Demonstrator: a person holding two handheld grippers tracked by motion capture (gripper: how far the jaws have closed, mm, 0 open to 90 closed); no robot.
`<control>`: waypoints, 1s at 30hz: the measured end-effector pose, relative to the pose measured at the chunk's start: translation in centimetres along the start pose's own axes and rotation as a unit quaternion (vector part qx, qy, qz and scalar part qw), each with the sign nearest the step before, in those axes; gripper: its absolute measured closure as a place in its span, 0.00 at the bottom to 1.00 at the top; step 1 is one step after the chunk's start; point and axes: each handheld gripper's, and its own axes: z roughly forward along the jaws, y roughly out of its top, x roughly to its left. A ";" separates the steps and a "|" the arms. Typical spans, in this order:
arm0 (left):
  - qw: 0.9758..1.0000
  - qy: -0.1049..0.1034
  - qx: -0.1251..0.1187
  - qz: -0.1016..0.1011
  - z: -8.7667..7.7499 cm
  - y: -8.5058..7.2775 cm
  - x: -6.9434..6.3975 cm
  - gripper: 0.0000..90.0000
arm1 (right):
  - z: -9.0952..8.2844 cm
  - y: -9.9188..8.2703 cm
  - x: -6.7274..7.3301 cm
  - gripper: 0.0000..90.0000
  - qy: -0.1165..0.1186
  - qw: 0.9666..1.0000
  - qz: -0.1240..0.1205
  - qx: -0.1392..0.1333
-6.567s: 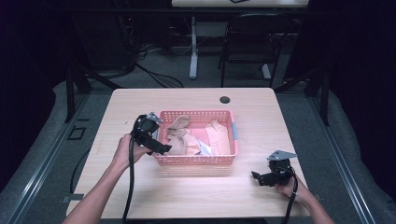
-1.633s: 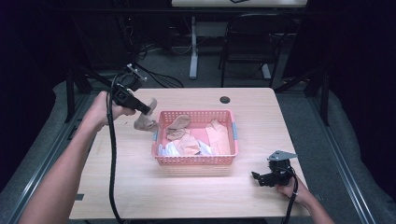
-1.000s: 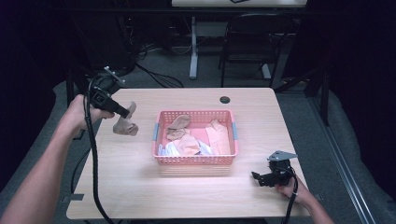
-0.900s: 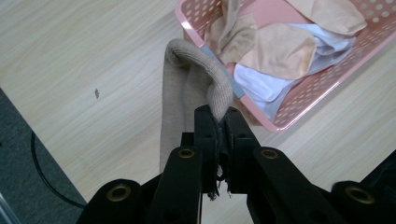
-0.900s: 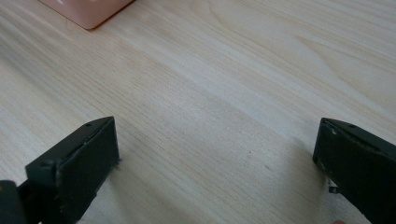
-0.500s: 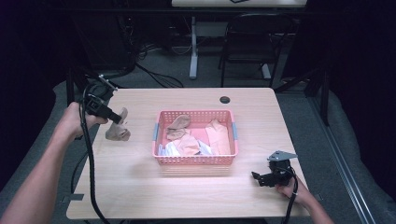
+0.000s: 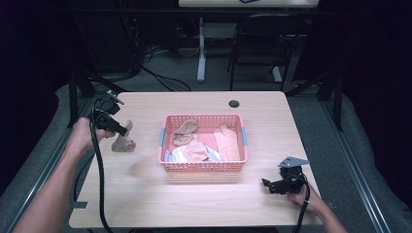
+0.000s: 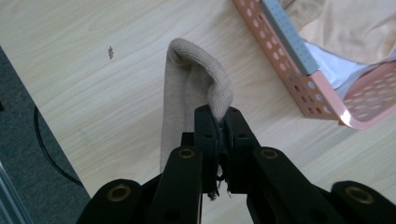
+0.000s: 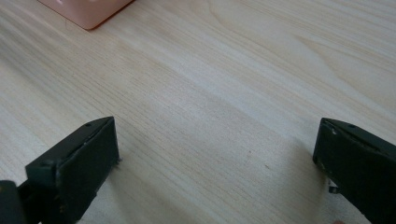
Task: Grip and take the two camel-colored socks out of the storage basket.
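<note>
High view shows the left tongs [image 7: 122, 130] clamped tight on a tan sock [image 7: 122, 142], which hangs from them with its lower end at or just above the table [image 7: 204, 199], well to the left of the pink basket [image 7: 204, 166]. Left gripper view shows the jaws closed on a fold of the sock [image 8: 187, 98], with only a thin pinch of fabric between the pads and the rest draped down toward the wood. The right tongs [image 7: 273, 186] rest near the front right corner of the table with jaws spread wide and nothing between them; right gripper view shows bare wood between the two jaws. The work looks like taking socks out of the basket and laying them on the table, and this one seems near its set-down. The main risk, as I judge it, is a messy release: the cloth is doubled over at the pinch, so if the jaws open while it is bunched, it will likely land crumpled. Threads also appear to be caught between the pads, so the sock may cling and be dragged off when the hand pulls away. It lies fairly near the left edge, and a careless drag that way could pull it over the side.
</note>
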 end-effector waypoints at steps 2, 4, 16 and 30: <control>1.000 0.002 0.002 -0.005 0.9 -0.2 0.3 0.95 | 0.0 0.0 0.0 0.00 0.000 1.000 0.002 -0.002; 1.000 0.004 -0.001 -0.012 1.6 -0.5 0.5 0.95 | 0.0 0.0 0.0 0.00 0.000 1.000 0.000 0.000; 0.999 -0.002 -0.003 -0.046 6.2 -1.8 1.4 0.95 | 0.0 0.0 0.0 0.00 0.000 1.000 0.002 -0.002; 0.996 -0.013 -0.010 -0.089 9.2 -3.0 1.8 0.95 | 0.0 0.0 0.0 0.00 -0.002 1.000 0.001 0.000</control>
